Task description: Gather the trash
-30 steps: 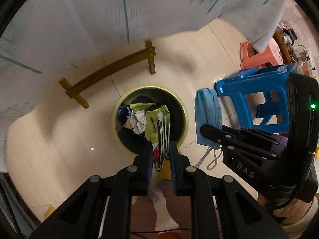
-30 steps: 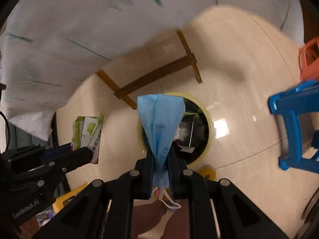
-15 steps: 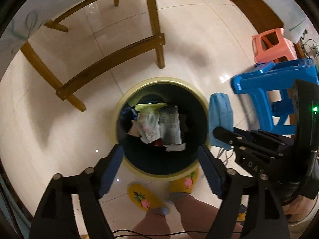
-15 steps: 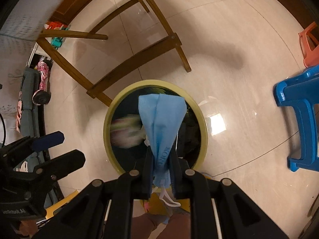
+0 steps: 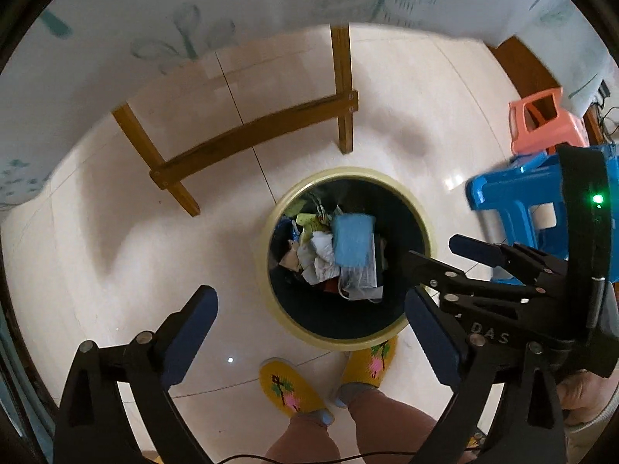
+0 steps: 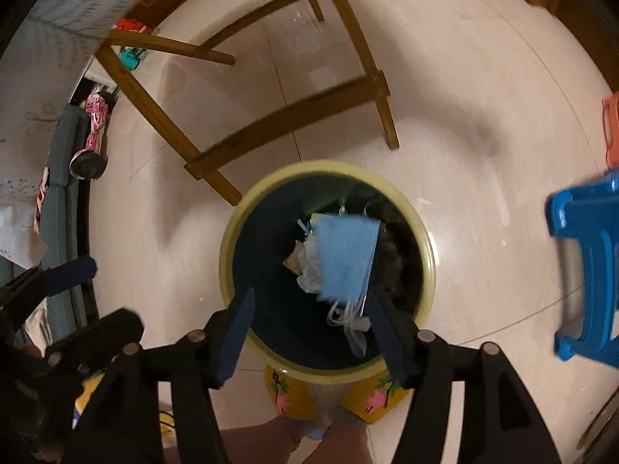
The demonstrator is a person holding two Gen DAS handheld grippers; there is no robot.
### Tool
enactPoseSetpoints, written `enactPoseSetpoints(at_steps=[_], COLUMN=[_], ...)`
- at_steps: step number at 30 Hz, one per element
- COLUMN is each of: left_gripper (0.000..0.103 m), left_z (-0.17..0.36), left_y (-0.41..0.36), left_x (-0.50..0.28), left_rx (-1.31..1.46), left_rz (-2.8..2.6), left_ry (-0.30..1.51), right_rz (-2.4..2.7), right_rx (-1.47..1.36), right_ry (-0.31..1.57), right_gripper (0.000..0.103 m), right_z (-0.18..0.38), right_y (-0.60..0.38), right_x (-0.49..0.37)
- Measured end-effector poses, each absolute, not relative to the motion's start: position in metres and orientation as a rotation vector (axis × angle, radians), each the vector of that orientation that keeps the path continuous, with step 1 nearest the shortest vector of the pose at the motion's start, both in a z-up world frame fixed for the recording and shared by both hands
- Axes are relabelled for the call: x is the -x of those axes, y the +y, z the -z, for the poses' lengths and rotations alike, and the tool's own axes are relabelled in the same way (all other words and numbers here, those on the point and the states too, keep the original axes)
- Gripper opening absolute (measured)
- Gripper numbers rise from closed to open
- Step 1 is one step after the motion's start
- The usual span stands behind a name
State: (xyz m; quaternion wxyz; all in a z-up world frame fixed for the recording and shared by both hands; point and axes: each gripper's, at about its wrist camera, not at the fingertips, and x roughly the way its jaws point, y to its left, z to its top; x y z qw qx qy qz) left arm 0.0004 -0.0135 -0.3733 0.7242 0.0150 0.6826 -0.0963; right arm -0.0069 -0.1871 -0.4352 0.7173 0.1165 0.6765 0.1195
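A dark bin with a yellow rim [image 5: 348, 172] stands on the floor below both grippers. A blue face mask [image 5: 354, 239] lies on top of crumpled paper and wrappers [image 5: 319, 257] inside it. My left gripper [image 5: 313, 328] hangs above the bin's near edge, its jaws opening wide with nothing between them. In the right wrist view the mask [image 6: 344, 259] sits loose in the bin [image 6: 329, 166], its ear loops close to the right finger. My right gripper [image 6: 311, 328] has its jaws opening and its pads clear of the mask. It also shows at the right in the left wrist view, the right gripper [image 5: 448, 259].
A wooden table's legs and crossbar [image 5: 255, 135] stand just beyond the bin, under a pale tablecloth [image 5: 193, 19]. A blue stool [image 5: 503, 197] and a pink stool [image 5: 541, 123] are at the right. A person's feet in yellow slippers [image 5: 290, 386] touch the bin's near side.
Both grippers have sunk toward the bin and opened. The left let go of a green packet, then the right let go of the blue mask; both now lie in the bin.
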Motion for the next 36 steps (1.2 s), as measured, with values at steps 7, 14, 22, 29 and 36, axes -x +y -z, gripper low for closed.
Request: enactPoseSetpoints(at_steps=[7,14,22,29,36], left_gripper=[0.097,0.097,0.097,0.097,0.097], left_z=[0.335,0.272,0.156,0.071,0.032], left_y=[-0.009,-0.003,-0.003,-0.001,0.002], left_x=[0.004,0.012,0.024,0.03,0.03], left_rx=[-0.025,0.012,0.056,0.087,0.098], left_rz=[0.19,0.142,0.115,0.083,0.022], left_ry=[1.451,1.399,1.301,1.2,1.15], right_rz=[-0.252,-0.226,-0.262,-0.273,-0.284], right_rx=[-0.178,-0.168,-0.173,-0.159,-0.12], right_ry=[1.442,1.355,1.268,1.178,1.104], right_gripper=[0.068,0.068,0.068,0.072,0.073], right_z=[0.397,0.324,0.205,0.11,0.049], right_y=[-0.184,-0.191,-0.194,-0.2,-0.205], right_x=[0.001,0.009,0.019,0.026,0.027])
